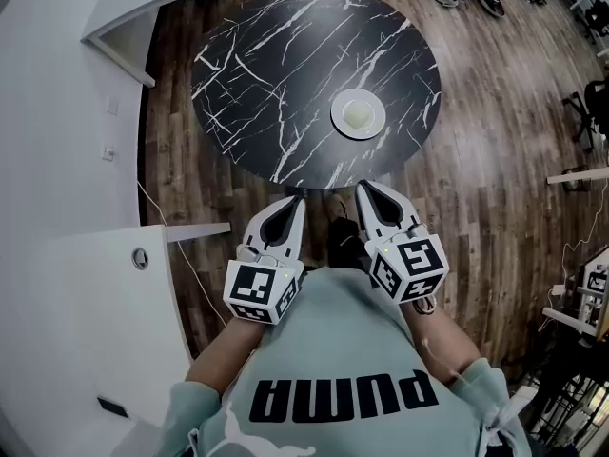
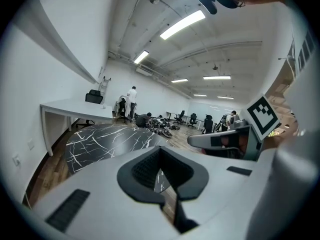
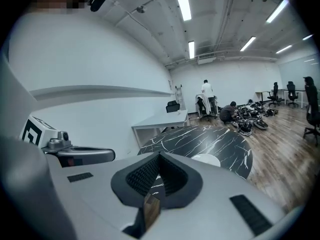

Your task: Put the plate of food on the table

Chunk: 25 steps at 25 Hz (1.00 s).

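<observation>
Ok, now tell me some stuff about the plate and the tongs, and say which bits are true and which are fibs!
1. The plate sits on the table. True.
2. The left tongs are holding the plate. False: they are shut on nothing, held near the person's body, off the table.
3. The right tongs are shut and empty. True.
4. The plate has nothing on it. False: a pale lump of food lies in its middle.
5. The table is square and white. False: it is round and black with white veins.
</observation>
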Motion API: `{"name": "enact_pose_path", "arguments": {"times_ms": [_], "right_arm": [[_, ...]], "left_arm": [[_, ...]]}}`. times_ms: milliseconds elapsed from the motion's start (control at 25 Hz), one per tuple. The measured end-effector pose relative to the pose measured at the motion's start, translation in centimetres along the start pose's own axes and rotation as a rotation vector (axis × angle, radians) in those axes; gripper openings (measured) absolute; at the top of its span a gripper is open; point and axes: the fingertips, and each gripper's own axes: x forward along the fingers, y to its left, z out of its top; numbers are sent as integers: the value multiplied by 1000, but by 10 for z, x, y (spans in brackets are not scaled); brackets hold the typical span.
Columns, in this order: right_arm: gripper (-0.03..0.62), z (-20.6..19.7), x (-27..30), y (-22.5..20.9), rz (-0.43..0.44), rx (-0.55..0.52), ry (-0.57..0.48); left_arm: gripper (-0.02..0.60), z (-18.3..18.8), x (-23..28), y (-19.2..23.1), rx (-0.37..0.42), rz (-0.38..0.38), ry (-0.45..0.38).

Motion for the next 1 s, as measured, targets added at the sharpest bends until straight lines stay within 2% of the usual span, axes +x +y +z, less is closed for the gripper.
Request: {"name": "enact_pose_path", "arguments": {"times_ms": [200,400,560,1000], "right_arm": [[9,-6,-21,17,-18,-13,4],[9,-2,-41,36,-5,-32,-8],[9,-2,-58,38,11,-48,-22],[9,-6,-114,41,83,-113,-53]], "left_arm": [[6,-9,-29,-11,-10,-3,0],[6,-2,-52,-21,-8,7,-31],[6,1,-66,-34,-10,32,-69],[6,-6,-92,-89,8,103,-102]]}}
